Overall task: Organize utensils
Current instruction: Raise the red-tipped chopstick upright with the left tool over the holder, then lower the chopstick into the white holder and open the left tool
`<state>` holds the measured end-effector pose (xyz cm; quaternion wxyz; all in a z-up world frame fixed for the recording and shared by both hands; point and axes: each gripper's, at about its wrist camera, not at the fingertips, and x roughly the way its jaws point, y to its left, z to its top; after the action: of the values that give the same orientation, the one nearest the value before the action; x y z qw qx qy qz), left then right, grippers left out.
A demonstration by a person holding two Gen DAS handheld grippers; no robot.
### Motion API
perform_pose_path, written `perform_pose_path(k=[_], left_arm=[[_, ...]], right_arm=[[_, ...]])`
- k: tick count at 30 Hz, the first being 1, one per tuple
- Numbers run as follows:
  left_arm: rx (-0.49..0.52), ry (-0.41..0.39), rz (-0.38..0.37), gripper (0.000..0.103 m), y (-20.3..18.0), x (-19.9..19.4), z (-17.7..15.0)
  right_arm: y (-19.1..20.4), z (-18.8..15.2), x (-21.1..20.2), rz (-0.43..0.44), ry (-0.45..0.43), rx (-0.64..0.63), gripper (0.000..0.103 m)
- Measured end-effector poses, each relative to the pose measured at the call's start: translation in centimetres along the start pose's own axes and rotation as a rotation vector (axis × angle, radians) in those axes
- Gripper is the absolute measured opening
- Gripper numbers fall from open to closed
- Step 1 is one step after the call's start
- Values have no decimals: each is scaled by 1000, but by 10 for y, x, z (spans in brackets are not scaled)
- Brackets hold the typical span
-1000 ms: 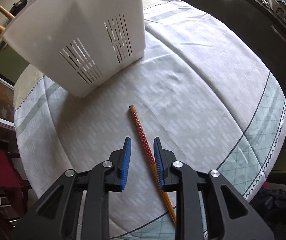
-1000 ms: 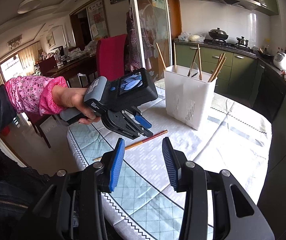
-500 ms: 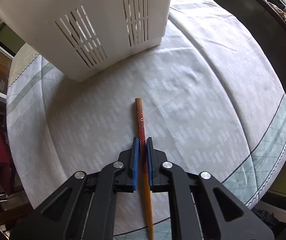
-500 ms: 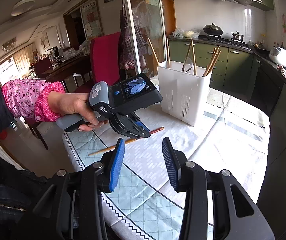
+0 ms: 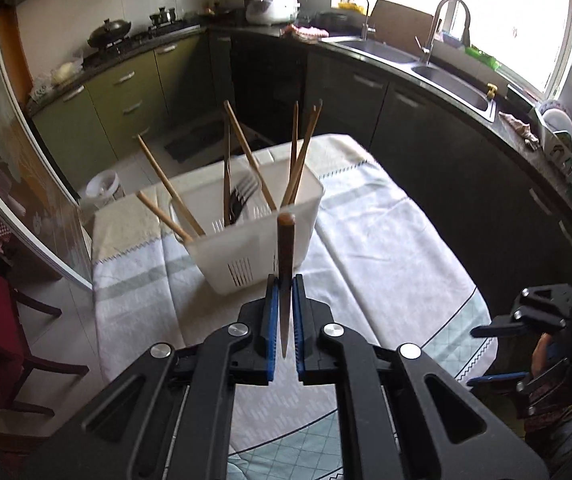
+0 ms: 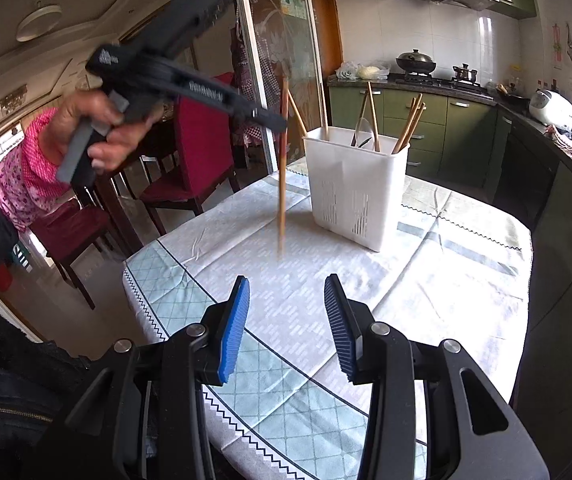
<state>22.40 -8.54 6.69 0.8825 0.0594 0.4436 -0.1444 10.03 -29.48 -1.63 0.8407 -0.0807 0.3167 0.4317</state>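
Observation:
My left gripper (image 5: 284,288) is shut on a wooden chopstick (image 5: 285,264). In the right wrist view the chopstick (image 6: 282,184) hangs upright above the table, held near its top by the left gripper (image 6: 279,122), to the left of the white utensil holder (image 6: 356,188). The holder (image 5: 253,236) stands on the tablecloth just beyond the held chopstick and contains several chopsticks and a fork (image 5: 241,196). My right gripper (image 6: 286,320) is open and empty above the near part of the table; it also shows in the left wrist view (image 5: 502,354).
The table has a white and pale green checked cloth (image 6: 326,280). Red chairs (image 6: 201,152) stand at its left side. Dark kitchen cabinets (image 5: 426,128) and a sink (image 5: 454,84) run along the right and far sides.
My left gripper closed on the chopstick lying on the cloth, lifted it off the table and swung it upright next to the holder. The right gripper stayed open in place.

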Motion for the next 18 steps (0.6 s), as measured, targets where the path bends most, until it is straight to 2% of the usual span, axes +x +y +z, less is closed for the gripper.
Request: perform_pose_path(k=[7,13,18], left_arm=[[-14,-128,25,7,-6,-58,53],[-26,-177,62,7,-7,-76,97],[-31,-199,111,7,-2,-81,116]], right_arm=[[0,0,-1,2,-4,-1,39],[-3,-4,-5,3,-8,7,39],[-10,-6,-7,0,-11,21,39]])
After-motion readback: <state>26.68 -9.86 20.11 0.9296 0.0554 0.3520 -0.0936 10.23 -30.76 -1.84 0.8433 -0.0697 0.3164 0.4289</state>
